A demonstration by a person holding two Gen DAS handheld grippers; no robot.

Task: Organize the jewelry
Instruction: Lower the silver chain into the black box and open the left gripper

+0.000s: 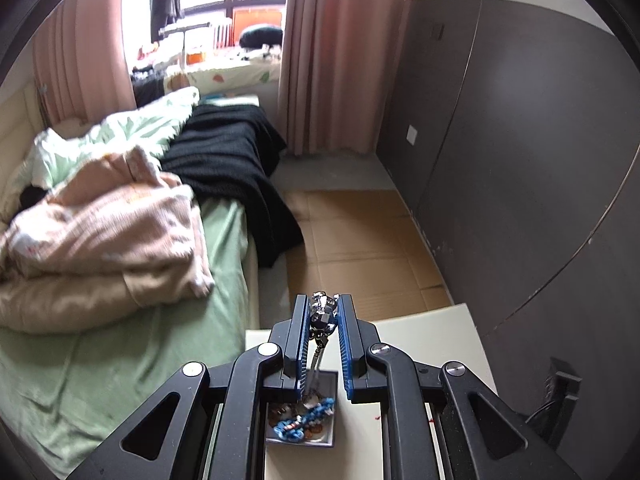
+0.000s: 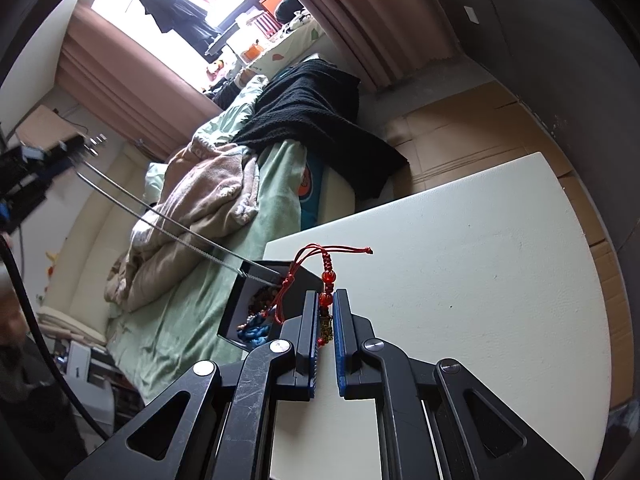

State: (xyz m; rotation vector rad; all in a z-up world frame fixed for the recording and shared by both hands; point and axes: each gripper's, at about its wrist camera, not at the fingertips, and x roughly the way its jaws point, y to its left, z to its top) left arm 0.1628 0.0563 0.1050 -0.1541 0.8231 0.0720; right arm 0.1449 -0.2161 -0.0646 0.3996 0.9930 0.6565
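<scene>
My left gripper (image 1: 324, 307) is shut on a silver pendant necklace (image 1: 323, 312). Its chain hangs down into a small dark jewelry box (image 1: 334, 436) on the white table, which holds a blue braided bracelet (image 1: 306, 420) and beads. In the right wrist view the chain (image 2: 168, 220) runs taut from the upper left into the same box (image 2: 308, 276). My right gripper (image 2: 326, 298) is shut on a red corded bead bracelet (image 2: 326, 276), held above the table beside the box; its red cord (image 2: 304, 256) loops upward.
The white table (image 2: 460, 260) stands beside a bed (image 1: 120, 360) with green sheet, pink quilt and black blanket. Cardboard sheets (image 1: 360, 240) cover the floor. A dark wall panel (image 1: 520, 160) is on the right. Curtains and a window are behind.
</scene>
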